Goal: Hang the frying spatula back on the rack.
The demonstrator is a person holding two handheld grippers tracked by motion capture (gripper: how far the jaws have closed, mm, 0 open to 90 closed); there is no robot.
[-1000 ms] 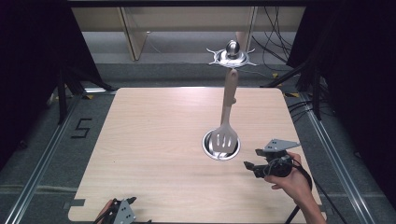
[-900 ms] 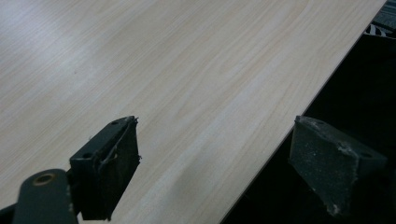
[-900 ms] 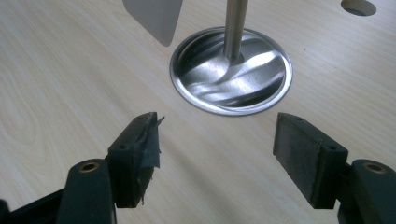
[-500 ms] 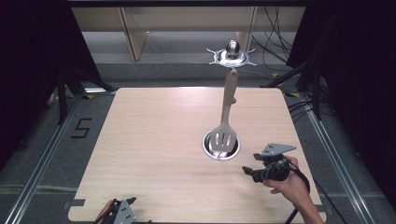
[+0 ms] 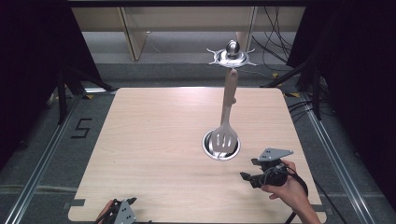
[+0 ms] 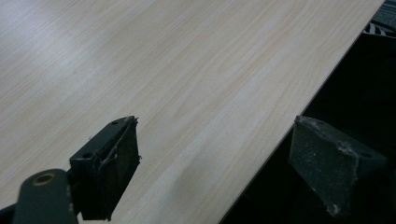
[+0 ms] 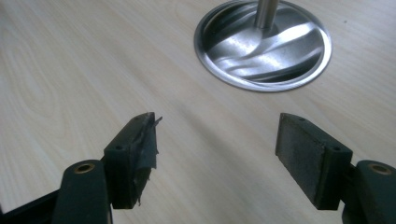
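Note:
A slotted spatula (image 5: 224, 136) with a light wooden handle stands tilted in a round metal cup (image 5: 208, 146) sunk in the table's right middle. My right gripper (image 5: 249, 168) is open just right of and nearer than the cup, held by a hand, with nothing between its pads. In the right gripper view the cup (image 7: 285, 65) and the spatula's metal stem (image 7: 265, 11) lie ahead of the open right gripper (image 7: 217, 140). My left gripper (image 5: 116, 208) is open at the table's front left edge; in the left gripper view the left gripper (image 6: 215, 154) straddles that edge.
The pale wooden table (image 5: 154, 140) has bare room on its left and far parts. Beyond its far edge a metal stand with a ball (image 5: 232, 52) sits on the floor. Cables (image 5: 280, 51) lie at the back right, and a "5" marking (image 5: 80, 128) shows at left.
My right gripper has drawn slightly back toward the table's near edge, still open. The left gripper and the spatula have stayed put.

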